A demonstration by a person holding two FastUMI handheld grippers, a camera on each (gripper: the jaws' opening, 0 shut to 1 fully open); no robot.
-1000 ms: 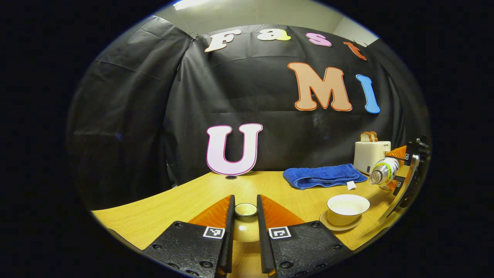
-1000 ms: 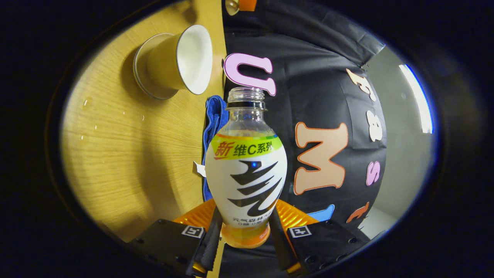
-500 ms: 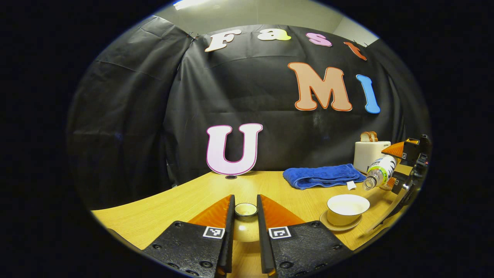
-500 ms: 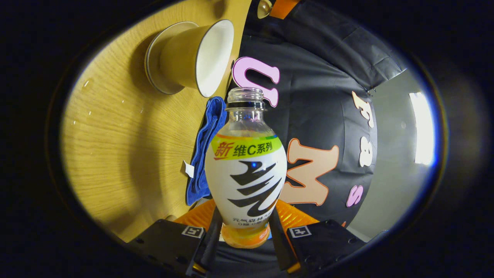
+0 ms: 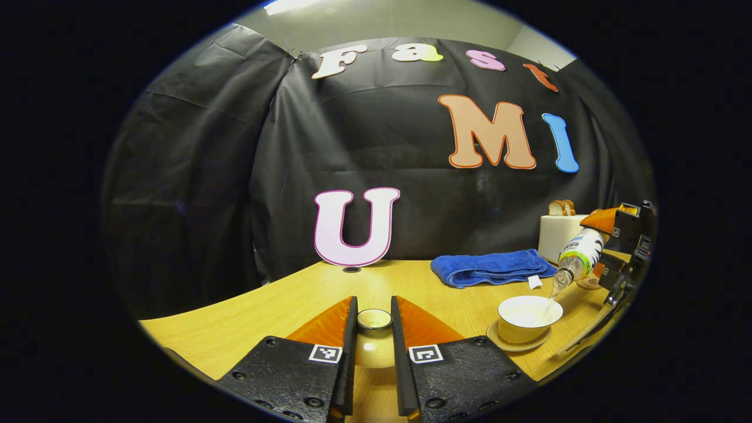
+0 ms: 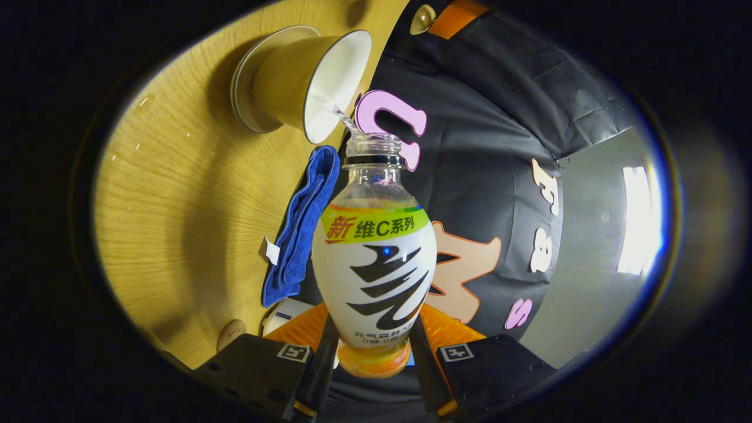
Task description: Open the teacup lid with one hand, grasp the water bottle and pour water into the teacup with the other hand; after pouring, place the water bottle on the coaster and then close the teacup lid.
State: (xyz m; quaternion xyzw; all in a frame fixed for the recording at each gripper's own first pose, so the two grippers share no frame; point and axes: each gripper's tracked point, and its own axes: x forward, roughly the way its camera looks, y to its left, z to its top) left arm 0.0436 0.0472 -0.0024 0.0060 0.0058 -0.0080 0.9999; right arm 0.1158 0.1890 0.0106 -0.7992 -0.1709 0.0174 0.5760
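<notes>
Water runs in a thin stream from the bottle into the cup, seen at the right of your left gripper view; the bottle is tilted mouth-down, its neck just above the cup's far rim; the cup stands open on its saucer on the table. Your right gripper holds the bottle there, at the edge of the view. Closer in, your left gripper has its jaws clamped on the lid, both fingers pressing its knob, the lid held above the table and well to the left of the cup. Behind the cup lies a blue towel; beyond that stands a toaster with bread in it; a small round coaster lies just past the bottle's neck.

Your right gripper view is turned on its side; your right gripper has its jaws clamped on the bottle near its base, fingers on both sides. The bottle's open mouth points at the cup, and water crosses from the mouth to the cup's inner wall. The towel lies beside the bottle, the coaster low at the left, and the lid at the top with your left gripper.
</notes>
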